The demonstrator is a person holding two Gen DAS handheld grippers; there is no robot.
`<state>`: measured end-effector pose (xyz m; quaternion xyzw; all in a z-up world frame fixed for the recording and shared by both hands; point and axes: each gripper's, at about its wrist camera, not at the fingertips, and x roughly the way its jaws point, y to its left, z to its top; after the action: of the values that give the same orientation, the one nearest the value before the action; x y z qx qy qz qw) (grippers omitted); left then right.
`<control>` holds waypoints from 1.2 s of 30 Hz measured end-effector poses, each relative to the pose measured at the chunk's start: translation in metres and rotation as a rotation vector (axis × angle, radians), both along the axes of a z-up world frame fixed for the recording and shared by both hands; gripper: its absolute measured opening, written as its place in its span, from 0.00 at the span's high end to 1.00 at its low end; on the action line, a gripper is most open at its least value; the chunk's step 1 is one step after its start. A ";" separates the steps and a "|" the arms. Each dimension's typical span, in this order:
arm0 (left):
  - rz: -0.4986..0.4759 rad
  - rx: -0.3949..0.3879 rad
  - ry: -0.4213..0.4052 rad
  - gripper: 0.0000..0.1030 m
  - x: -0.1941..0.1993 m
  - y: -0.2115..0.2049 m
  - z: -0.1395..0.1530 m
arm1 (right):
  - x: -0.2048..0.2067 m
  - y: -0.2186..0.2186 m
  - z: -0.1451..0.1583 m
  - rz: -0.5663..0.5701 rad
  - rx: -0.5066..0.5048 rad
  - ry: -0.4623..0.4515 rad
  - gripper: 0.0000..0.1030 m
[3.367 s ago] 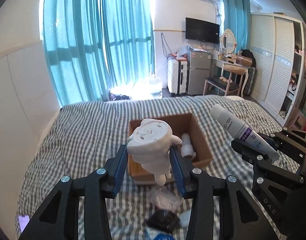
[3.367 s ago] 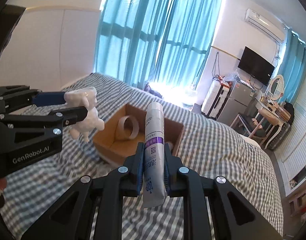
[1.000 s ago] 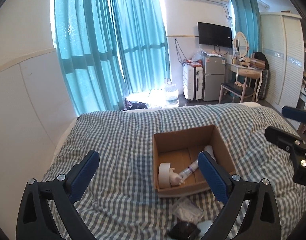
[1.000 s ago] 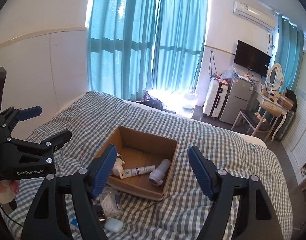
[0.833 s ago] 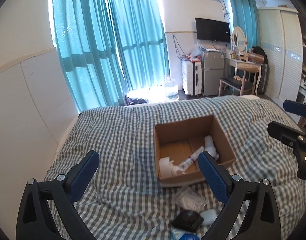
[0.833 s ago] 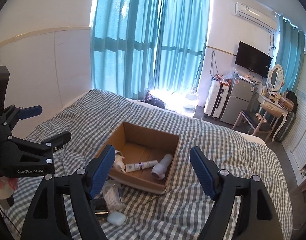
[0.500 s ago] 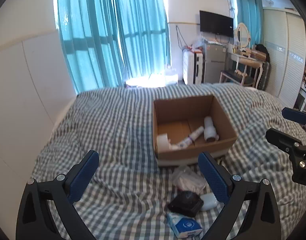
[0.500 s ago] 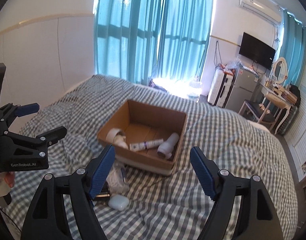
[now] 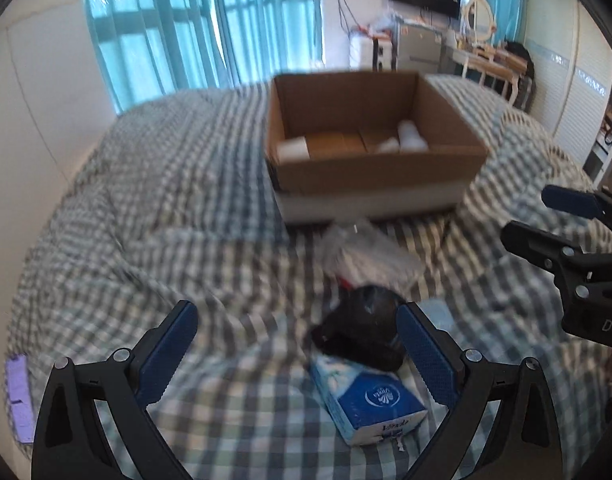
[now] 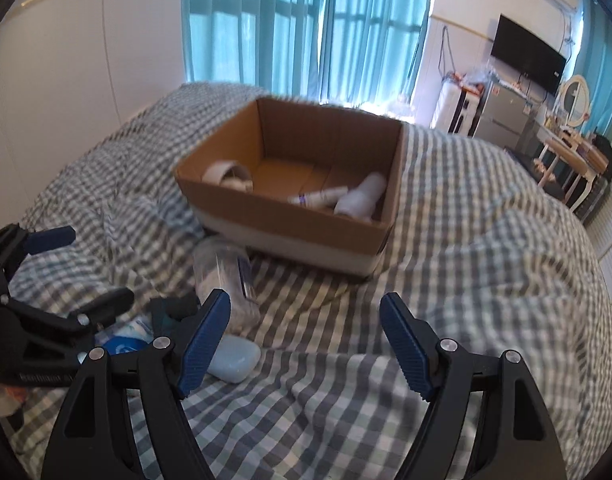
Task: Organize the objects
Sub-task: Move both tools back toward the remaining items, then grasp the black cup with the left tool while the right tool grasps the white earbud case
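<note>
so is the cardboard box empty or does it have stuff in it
Not empty. The open-topped cardboard box holds a tape roll, a slim tube and a white bottle.

Daylight pours through the teal curtains (image 9: 194, 28) behind the bed (image 9: 146, 208), leaving the room bright and bluish. The left wrist view is heavily motion-blurred: the cardboard box (image 9: 370, 148), the checked cover and the black object (image 9: 362, 336) near the box smear, while the gripper (image 9: 296, 344) fingers stay sharp. The right wrist view is crisper, with mild blur on the box (image 10: 294, 184) rim. Both views bend strongly and darken to black at the corners. Soft shadows sit under the box.
</note>
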<state>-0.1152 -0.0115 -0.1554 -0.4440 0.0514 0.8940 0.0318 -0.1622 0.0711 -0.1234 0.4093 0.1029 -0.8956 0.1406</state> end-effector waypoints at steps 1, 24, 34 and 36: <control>-0.006 0.001 -0.014 0.01 -0.001 0.001 -0.007 | -0.001 -0.001 -0.006 0.001 0.004 -0.013 0.25; -0.141 0.054 -0.228 0.22 -0.032 0.022 -0.067 | -0.018 -0.001 -0.043 -0.013 -0.009 -0.141 0.25; -0.030 0.098 -0.116 0.22 -0.012 -0.018 -0.030 | -0.016 -0.019 -0.054 0.071 0.029 -0.188 0.25; 0.000 0.070 -0.089 0.22 -0.012 -0.027 -0.022 | -0.017 -0.027 -0.061 0.093 0.047 -0.209 0.25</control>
<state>-0.1270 -0.0389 -0.1770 -0.4822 0.0185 0.8745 0.0495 -0.1797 0.0440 -0.1844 0.4985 0.1274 -0.8379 0.1822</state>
